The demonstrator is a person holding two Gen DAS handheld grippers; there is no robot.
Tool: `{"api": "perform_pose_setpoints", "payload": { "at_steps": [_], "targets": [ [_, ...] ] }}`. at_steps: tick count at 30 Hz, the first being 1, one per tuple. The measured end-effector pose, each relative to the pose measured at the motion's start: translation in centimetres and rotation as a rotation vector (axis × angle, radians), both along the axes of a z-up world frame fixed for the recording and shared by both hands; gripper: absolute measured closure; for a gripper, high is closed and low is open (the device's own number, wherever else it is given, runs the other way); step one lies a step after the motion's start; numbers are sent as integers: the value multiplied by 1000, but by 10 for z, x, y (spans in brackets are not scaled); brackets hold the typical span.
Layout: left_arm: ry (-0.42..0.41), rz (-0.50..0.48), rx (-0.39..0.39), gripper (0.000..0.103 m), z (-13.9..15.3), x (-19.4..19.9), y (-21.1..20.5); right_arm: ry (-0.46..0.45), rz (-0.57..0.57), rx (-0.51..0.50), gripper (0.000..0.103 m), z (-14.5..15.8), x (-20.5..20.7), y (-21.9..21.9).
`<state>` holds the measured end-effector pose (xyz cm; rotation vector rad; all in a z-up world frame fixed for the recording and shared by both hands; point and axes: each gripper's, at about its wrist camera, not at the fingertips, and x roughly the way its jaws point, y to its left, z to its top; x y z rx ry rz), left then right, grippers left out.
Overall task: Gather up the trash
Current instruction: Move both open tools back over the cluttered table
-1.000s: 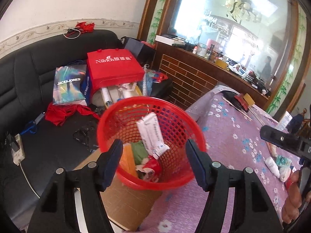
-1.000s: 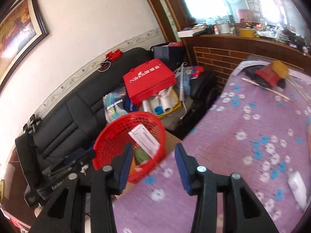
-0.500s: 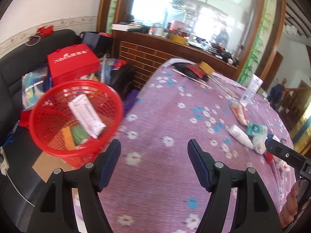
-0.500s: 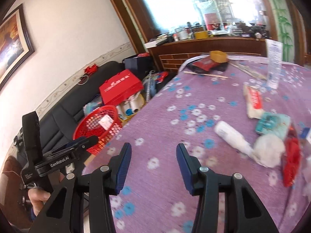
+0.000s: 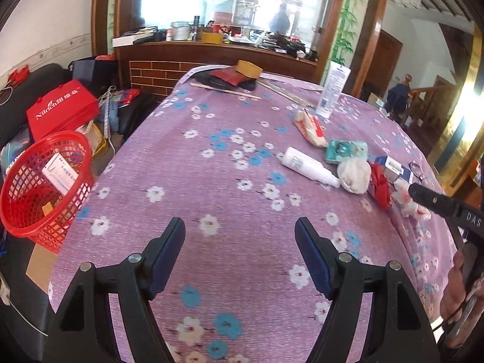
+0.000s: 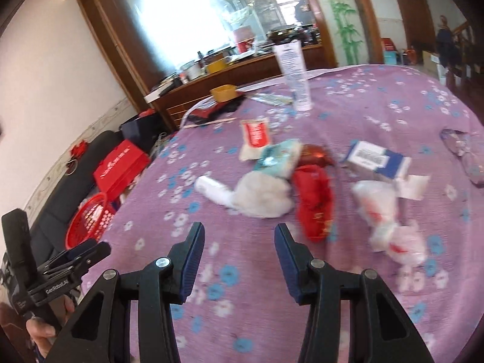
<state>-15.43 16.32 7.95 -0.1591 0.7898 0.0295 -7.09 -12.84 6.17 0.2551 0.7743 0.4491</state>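
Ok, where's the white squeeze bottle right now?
The white squeeze bottle lies on its side on the purple floral tablecloth, right of centre in the left wrist view, its nozzle against the white wad, just below the teal packet.

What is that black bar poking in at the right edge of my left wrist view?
Observer: That is the right gripper. Its jaws are open, with nothing between them.
Operator: Is it hiding anything from me?
Observer: Yes, a crumpled white plastic bag with red print, to the right of the red wrapper.
Operator: And behind the white wad?
Observer: A shiny dark-red wrapper, between the teal pack and the blue-and-white box.
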Motion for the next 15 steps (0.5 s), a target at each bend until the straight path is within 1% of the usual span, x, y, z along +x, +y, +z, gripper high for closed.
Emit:
{"api": "perform_pose_setpoints", "payload": {
  "at_steps": [3, 5, 7, 11, 15],
  "targets": [
    [10, -20, 23, 29, 1, 4, -13, 5, -86, 11, 51, 2, 2, -34],
    [14, -25, 20, 29, 1, 7, -20, 13, -139, 18, 51, 1, 5, -53],
    [23, -38, 6, 29, 2, 12, -26, 29, -166, 23, 51, -2, 8, -65],
    [45, -57, -5, 29, 2, 26, -39, 75, -168, 61, 51, -14, 16, -77],
    [44, -64, -17, 29, 2, 34, -47, 97, -119, 39, 51, -19, 27, -64]
  ]
}}
